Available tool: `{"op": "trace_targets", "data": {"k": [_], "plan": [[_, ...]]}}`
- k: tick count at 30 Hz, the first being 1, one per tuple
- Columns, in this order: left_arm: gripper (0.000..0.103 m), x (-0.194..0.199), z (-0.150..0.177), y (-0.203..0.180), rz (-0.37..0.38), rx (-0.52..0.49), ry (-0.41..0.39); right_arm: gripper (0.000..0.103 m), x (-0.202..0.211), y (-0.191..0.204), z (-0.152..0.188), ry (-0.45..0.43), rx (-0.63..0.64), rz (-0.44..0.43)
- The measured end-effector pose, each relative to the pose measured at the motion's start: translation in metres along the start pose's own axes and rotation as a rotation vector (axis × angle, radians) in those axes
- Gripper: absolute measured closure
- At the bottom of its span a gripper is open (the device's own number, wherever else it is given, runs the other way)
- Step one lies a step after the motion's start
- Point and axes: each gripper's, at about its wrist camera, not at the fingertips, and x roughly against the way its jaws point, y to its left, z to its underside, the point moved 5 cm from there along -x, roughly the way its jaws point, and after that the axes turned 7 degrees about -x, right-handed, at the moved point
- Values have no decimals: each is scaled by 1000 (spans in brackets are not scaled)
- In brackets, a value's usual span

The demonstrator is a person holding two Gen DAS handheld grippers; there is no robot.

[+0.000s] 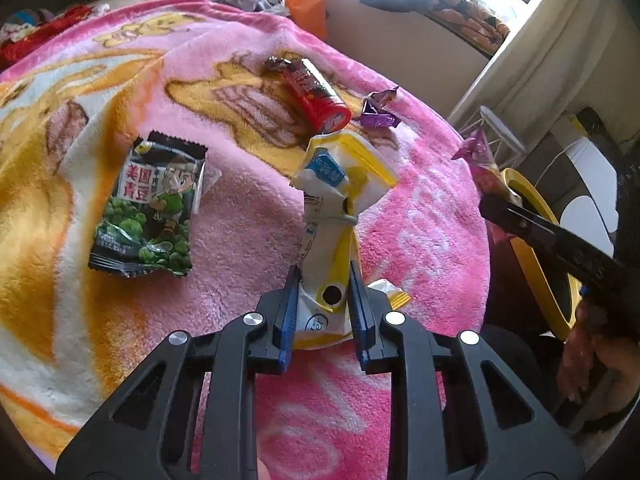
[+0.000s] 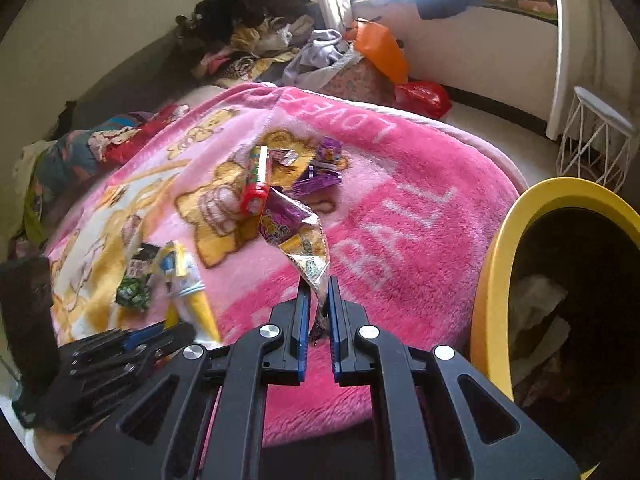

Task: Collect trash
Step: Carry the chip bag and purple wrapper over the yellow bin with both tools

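Note:
On the pink blanket [image 1: 248,216], my left gripper [image 1: 324,276] is shut on a crumpled white and yellow pouch [image 1: 340,172] that stands up between its blue pads. My right gripper [image 2: 318,284] is shut on the tail of a purple and clear snack wrapper [image 2: 296,228], held above the blanket beside the yellow bin [image 2: 492,280]. The left wrist view shows this wrapper [image 1: 482,160] hanging at the right, over the bin rim [image 1: 532,204]. A green pea packet [image 1: 148,208], a red tube [image 1: 316,96] and purple candy wrappers [image 1: 378,114] lie loose on the blanket.
Crumpled paper lies inside the bin [image 2: 536,308]. A white wire stand [image 2: 596,136] is on the floor behind it. Piled clothes [image 2: 248,40] and an orange bag [image 2: 380,48] crowd the far end of the bed. A hand [image 1: 592,352] holds the right gripper.

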Motion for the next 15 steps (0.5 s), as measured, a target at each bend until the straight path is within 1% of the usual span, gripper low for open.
{"op": "trace_targets", "data": {"k": [3,6,15], "plan": [[87,1,-1,0,3,-4,-2,94,6,5,3,-7,11,-10],[87,7,-5,-2,9,-9,-21,94,13,5,4,-20,17,-18],[88,32,-24,-27,19,-69,-114,94,33,2,8,-55,8,-29]]}}
